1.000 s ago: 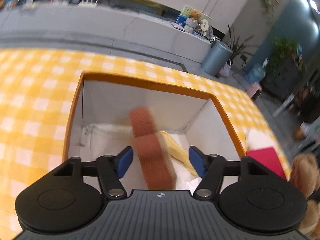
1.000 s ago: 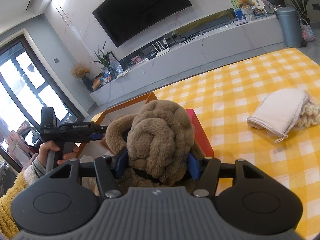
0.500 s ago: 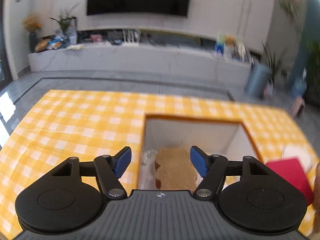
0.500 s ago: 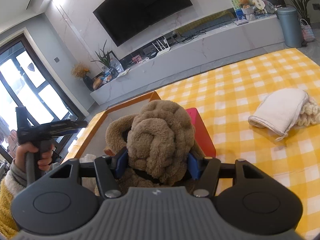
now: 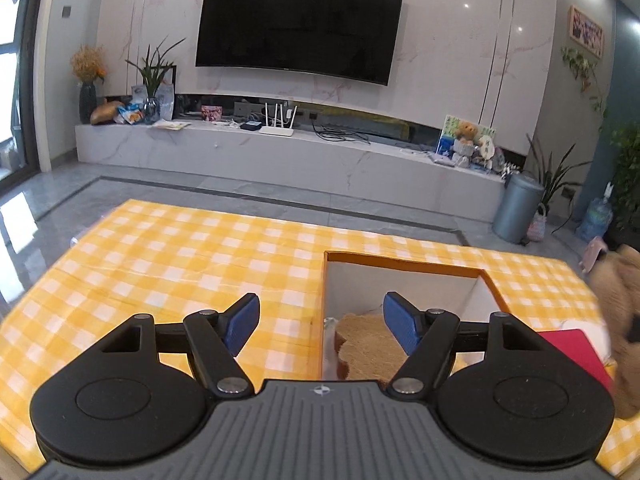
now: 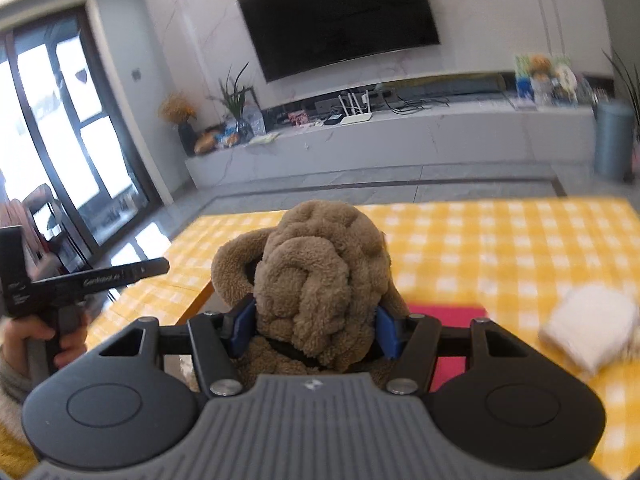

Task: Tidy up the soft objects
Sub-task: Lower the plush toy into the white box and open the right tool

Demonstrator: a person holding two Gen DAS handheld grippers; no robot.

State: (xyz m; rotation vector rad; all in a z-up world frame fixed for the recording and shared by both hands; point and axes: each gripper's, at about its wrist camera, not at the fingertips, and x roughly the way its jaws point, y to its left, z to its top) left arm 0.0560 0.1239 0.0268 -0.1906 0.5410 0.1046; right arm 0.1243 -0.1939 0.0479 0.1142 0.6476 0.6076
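Note:
My right gripper (image 6: 314,330) is shut on a brown plush toy (image 6: 320,272) and holds it above the near edge of an orange-rimmed box (image 6: 200,300). The plush toy also shows at the right edge of the left wrist view (image 5: 618,300). My left gripper (image 5: 318,322) is open and empty, raised above the table by the left wall of the box (image 5: 404,263). A tan soft piece (image 5: 366,346) lies inside the box. A white folded cloth (image 6: 588,326) lies on the checked tablecloth to the right.
A red flat item (image 6: 448,316) lies next to the box; it also shows in the left wrist view (image 5: 572,354). The yellow checked tablecloth (image 5: 168,264) covers the table. A TV wall and a low cabinet stand beyond the table's far edge.
My left gripper let a brown piece drop into the box, then rose and pulled back to the left. My right gripper swung left toward the box with the plush toy.

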